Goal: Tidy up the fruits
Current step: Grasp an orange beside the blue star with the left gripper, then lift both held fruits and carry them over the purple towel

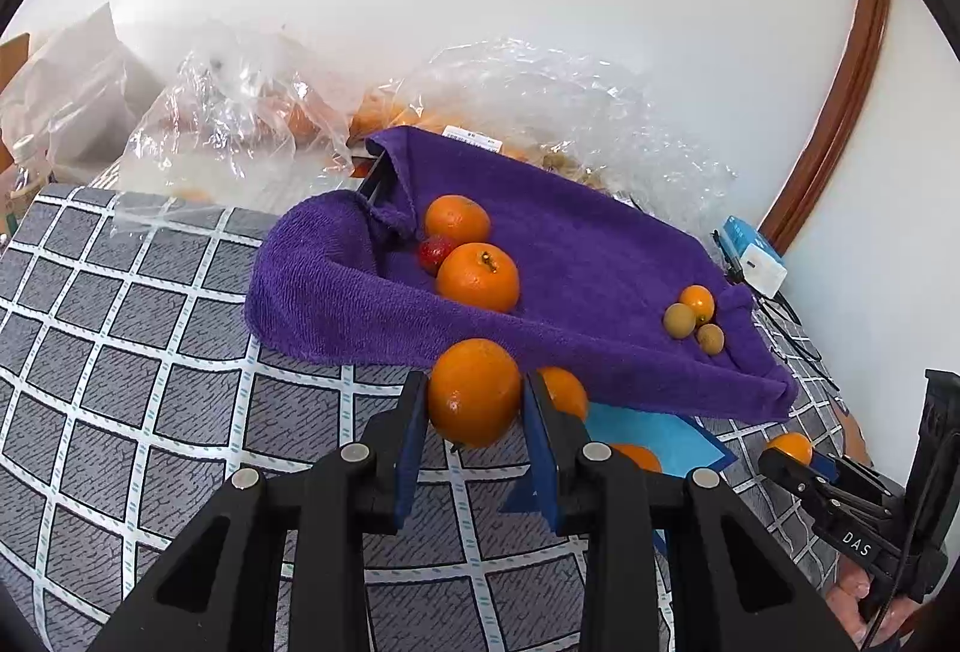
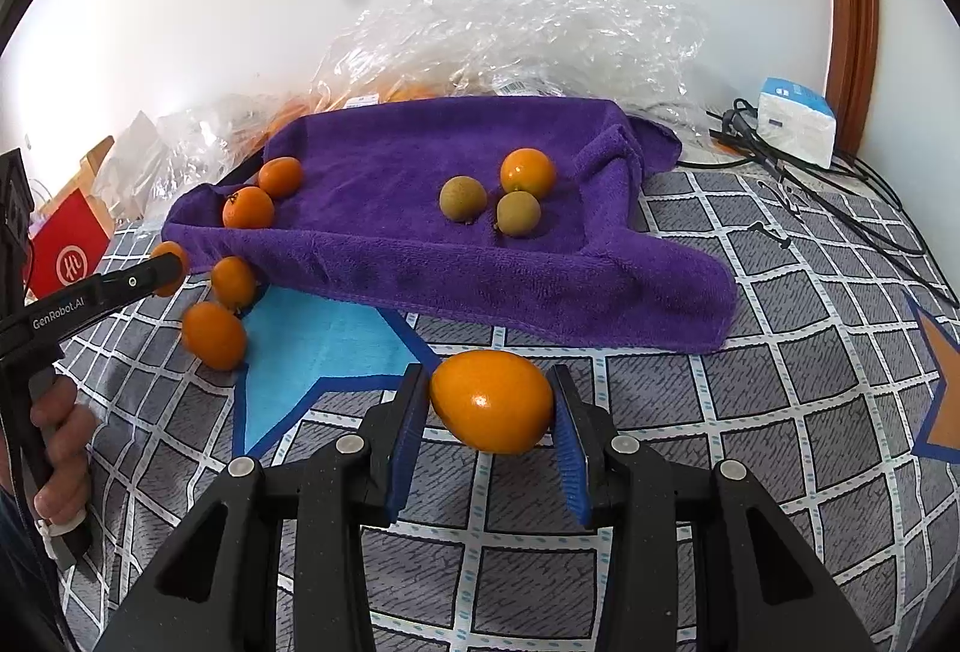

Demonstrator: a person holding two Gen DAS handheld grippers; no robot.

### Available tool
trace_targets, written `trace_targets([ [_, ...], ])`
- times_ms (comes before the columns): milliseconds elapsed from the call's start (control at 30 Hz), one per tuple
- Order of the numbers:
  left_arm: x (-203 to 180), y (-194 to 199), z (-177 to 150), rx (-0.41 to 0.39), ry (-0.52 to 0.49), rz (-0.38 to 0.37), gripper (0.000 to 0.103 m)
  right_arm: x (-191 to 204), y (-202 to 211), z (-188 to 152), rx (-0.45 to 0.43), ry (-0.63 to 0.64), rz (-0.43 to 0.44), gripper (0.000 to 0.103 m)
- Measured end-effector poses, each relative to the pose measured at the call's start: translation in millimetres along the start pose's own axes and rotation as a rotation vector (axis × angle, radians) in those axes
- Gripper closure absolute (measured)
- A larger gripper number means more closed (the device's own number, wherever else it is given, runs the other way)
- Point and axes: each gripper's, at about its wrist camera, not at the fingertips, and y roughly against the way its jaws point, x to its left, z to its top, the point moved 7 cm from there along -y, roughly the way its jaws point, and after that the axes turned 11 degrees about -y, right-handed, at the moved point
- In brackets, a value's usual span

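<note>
Left gripper [image 1: 474,400] clamps orange [image 1: 474,392] | right gripper [image 2: 491,403] grips kumquat [image 2: 491,401], contact apparently both sides | purple towel [image 2: 480,256] behind

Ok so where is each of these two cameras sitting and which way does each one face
Left wrist: on the left gripper, facing the purple towel and wall; its fingers hold an orange; the right gripper shows at the right edge.
Right wrist: on the right gripper, facing the same towel; its fingers hold an oval orange fruit; the left gripper shows at left.
Shared: towel, checked cloth.
</note>
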Motion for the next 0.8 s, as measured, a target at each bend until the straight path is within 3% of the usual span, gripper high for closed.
trace_targets([
  [400, 1, 17, 10, -0.086, -0.01, 0.028, 0.073, -5, 4, 2, -0.019, -0.036, 0.012, 0.063],
  [800, 5, 31, 19, -0.137, 0.044, -0.005, 0.073, -8, 7, 4, -0.029, -0.065, 0.037, 0.063],
])
